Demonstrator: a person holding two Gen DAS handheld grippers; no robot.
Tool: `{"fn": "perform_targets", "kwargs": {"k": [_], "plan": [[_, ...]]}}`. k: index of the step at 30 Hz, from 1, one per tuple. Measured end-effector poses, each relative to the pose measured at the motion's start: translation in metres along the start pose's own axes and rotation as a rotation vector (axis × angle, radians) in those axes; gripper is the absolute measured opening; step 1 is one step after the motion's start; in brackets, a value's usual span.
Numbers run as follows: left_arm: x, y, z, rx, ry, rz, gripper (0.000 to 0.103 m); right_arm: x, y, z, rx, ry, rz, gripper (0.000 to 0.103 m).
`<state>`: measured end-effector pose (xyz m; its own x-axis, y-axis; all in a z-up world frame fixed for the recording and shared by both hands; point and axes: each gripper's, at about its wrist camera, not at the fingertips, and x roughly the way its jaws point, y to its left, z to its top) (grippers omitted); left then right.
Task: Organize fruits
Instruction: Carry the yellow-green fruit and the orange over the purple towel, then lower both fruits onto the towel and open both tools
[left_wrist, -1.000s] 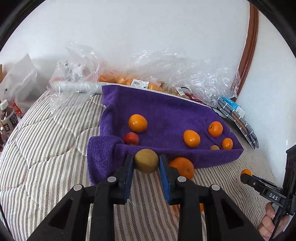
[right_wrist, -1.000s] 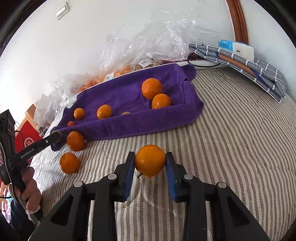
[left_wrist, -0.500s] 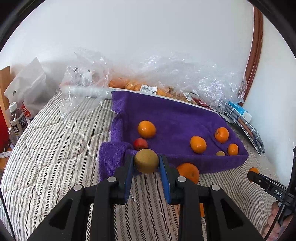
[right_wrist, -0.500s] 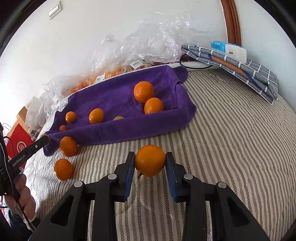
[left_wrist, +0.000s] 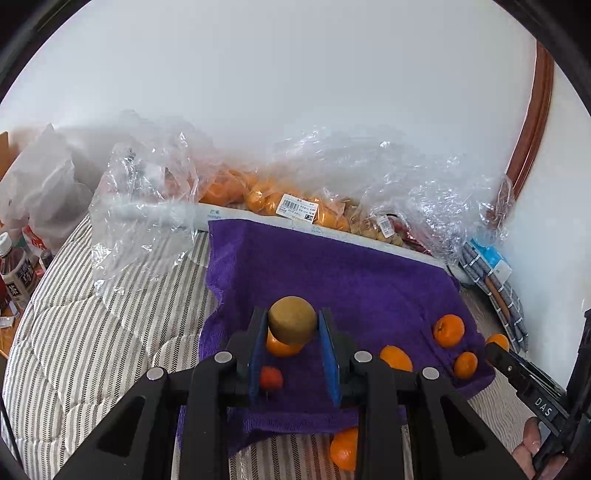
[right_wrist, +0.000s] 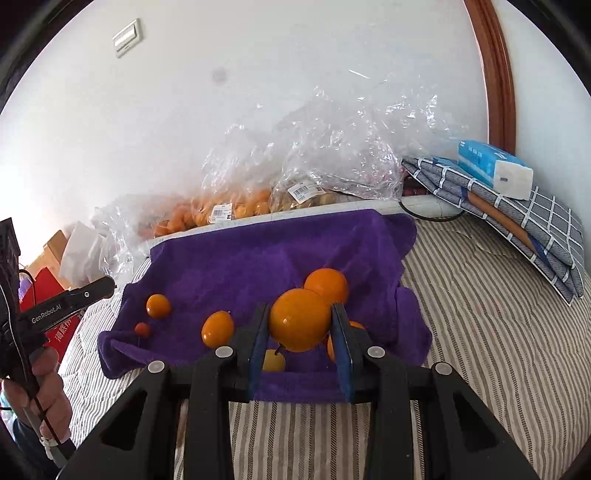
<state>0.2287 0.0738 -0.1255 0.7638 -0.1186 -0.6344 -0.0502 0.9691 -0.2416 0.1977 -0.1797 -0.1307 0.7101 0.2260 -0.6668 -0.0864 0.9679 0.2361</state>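
Left tongs (left_wrist: 292, 326) clamped on kiwi (left_wrist: 291, 320): soft, bruisable; right tongs (right_wrist: 300, 328) clamped on orange (right_wrist: 299, 319): smooth, rolls; grip at widest part.

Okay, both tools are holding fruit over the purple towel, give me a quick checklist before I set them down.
1. Left tool clamped on the brown kiwi: ok.
2. Right tool clamped on the orange: ok.
3. Both fruits over the purple towel: ok.
4. Bare towel beneath the kiwi: not ok, an orange fruit and a small red fruit lie right below.
5. Bare towel beneath the orange: not ok, a small yellow fruit lies below.
6. Height above the towel: cannot tell.
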Motion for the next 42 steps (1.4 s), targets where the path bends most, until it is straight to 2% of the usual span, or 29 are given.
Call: {"fn": "perform_targets", "kwargs": {"k": [4,8,13,21,22,23,25,34,38,42], "plan": [[0.013,0.001,-0.006,-0.008,0.017,-0.014,0.026,0.016,0.005,-0.003,-0.015,0.020,0.017,0.033],[0.022,0.002,-0.009,0.011,0.027,0.007,0.026,0.029,0.012,-0.009,-0.049,0.036,0.020,0.033],[0.035,0.008,-0.011,-0.027,0.070,-0.030,0.026,0.039,0.008,-0.013,-0.040,0.057,0.033,0.033],[0.036,0.001,-0.011,0.001,0.052,-0.068,0.027,0.044,0.013,-0.016,-0.051,0.078,0.031,0.033],[0.035,0.001,-0.011,0.001,0.046,-0.071,0.030,0.043,0.014,-0.017,-0.055,0.076,0.025,0.034],[0.034,0.001,-0.011,0.002,0.045,-0.070,0.037,0.042,0.015,-0.017,-0.055,0.072,0.019,0.041],[0.033,0.002,-0.011,0.001,0.041,-0.075,0.040,0.037,0.016,-0.017,-0.059,0.059,0.012,0.050],[0.002,0.014,-0.012,0.004,0.034,0.037,0.044,-0.008,0.033,-0.023,-0.069,0.048,0.027,0.050],[-0.021,0.027,-0.024,0.029,0.022,0.072,0.049,-0.023,0.047,-0.040,-0.075,0.063,0.046,0.050],[-0.037,0.041,-0.038,0.076,0.017,0.133,0.050,-0.025,0.063,-0.064,-0.073,0.113,0.092,0.050]]}}
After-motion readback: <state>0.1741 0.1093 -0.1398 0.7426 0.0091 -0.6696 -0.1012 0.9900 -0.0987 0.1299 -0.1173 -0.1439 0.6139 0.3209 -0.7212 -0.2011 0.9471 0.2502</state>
